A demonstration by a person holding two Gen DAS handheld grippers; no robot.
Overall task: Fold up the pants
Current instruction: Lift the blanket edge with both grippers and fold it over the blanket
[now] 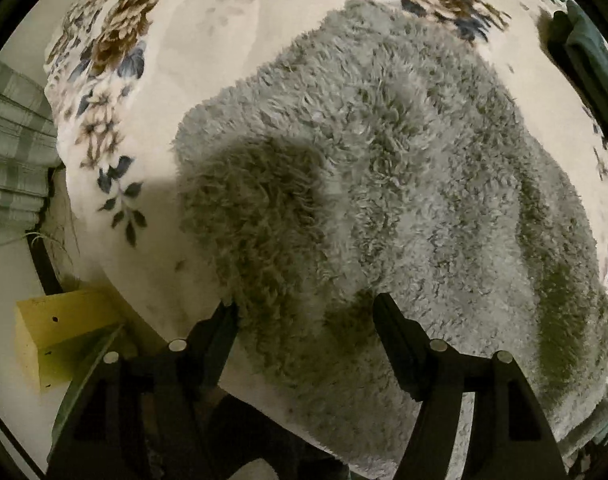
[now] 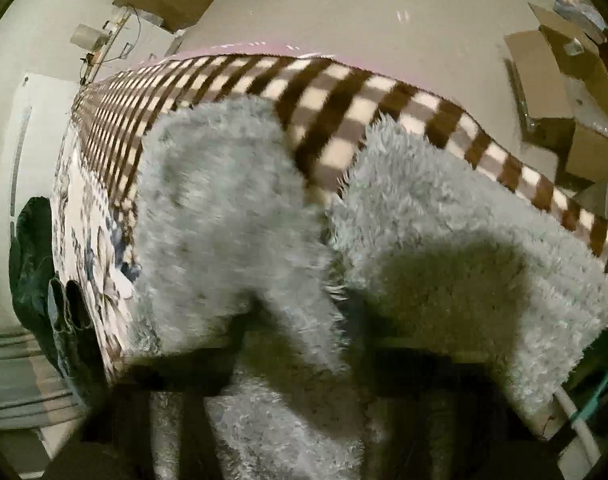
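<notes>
The pants are grey and fluffy and lie spread on a floral blanket. In the left wrist view my left gripper is open just above the near edge of the pants, with fabric between its black fingers. In the right wrist view the two legs of the pants run away from the camera over a brown checked blanket. My right gripper is blurred and dark. Fluffy fabric bunches between and over its fingers, so I cannot tell how the jaws stand.
A yellow block lies on the floor at the left of the bed. Dark green cloth lies at the bed's left side. Open cardboard boxes stand on the floor at the right. A white cable runs nearby.
</notes>
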